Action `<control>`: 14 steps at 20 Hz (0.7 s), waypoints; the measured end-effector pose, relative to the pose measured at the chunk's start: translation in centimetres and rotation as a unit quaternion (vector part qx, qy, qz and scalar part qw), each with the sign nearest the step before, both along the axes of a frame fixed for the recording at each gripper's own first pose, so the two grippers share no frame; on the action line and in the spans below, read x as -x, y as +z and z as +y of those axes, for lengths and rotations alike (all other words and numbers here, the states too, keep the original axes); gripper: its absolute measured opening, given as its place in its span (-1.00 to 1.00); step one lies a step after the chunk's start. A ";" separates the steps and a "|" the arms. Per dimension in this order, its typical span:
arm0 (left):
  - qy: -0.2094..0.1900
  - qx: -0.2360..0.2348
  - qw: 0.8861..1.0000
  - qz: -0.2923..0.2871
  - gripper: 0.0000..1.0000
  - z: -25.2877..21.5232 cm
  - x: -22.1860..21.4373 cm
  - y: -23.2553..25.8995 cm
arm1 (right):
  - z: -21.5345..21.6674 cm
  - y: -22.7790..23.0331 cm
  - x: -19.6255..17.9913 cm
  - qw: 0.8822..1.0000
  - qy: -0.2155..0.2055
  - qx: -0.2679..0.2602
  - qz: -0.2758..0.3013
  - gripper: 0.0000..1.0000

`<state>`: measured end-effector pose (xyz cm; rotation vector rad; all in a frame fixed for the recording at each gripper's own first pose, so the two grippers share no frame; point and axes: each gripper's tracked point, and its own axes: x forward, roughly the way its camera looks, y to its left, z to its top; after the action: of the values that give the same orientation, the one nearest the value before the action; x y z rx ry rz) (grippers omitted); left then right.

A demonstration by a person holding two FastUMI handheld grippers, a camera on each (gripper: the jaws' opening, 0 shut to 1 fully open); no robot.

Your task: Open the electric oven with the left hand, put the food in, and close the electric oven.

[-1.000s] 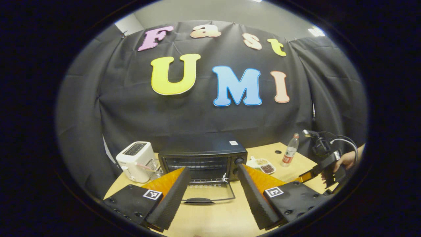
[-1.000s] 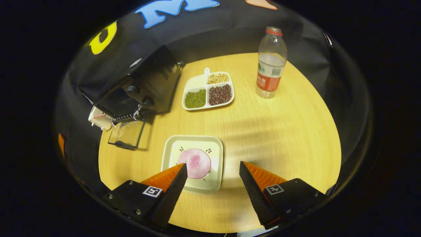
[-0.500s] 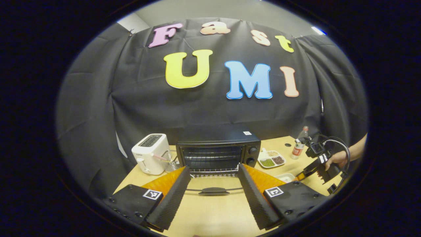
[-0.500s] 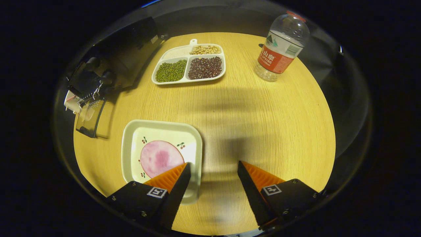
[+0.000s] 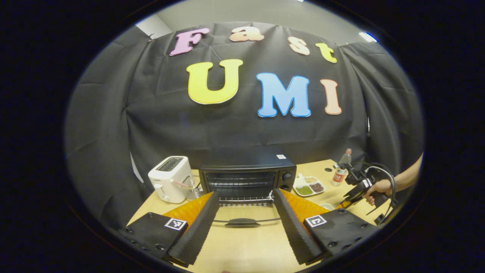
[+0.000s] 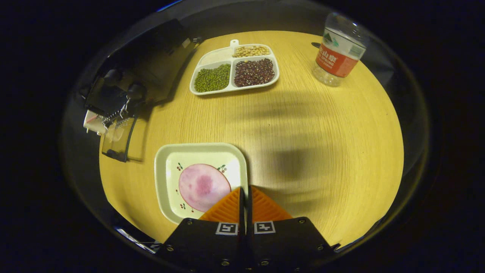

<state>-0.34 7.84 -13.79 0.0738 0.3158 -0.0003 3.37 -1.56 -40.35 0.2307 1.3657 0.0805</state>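
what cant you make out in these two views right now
- Right gripper: fingers closed at the plate rim; their tips hide the contact.
- Oven inside: left gripper view, too dark and small.
- Bottle top: right gripper view, cut by the edge.

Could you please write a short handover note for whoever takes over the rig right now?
Left gripper: open, empty, in front of the oven; the oven door is already down flat on the table.
Right gripper: fingers closed on the right rim of the square plate, which carries the pink food slice and rests on the table.
Done: oven opened.
Left: lift the plate, put it in the oven, close the door.
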 end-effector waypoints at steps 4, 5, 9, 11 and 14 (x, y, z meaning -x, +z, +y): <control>0.007 0.003 1.000 0.005 1.00 0.5 0.6 -0.4 | 3.2 0.7 1.2 0.979 -0.107 -0.174 0.024 -0.98; 0.008 0.003 1.000 0.007 1.00 0.6 0.8 -0.5 | 3.9 0.8 1.3 0.971 -0.123 -0.204 0.019 -0.98; 0.015 0.004 1.000 0.011 1.00 1.3 0.8 -0.4 | 5.1 1.3 1.5 0.935 -0.188 -0.299 -0.003 -0.98; 0.017 0.008 1.000 0.009 1.00 1.4 0.9 0.0 | 5.3 1.5 1.3 0.922 -0.214 -0.324 -0.011 -0.98; 0.017 0.011 1.000 0.001 1.00 1.5 0.4 0.7 | 5.7 1.5 1.3 0.920 -0.221 -0.322 -0.024 -0.98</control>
<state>-0.77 9.32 -13.10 0.0462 0.3187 0.0306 2.03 4.16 -38.87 1.0789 1.1721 0.1561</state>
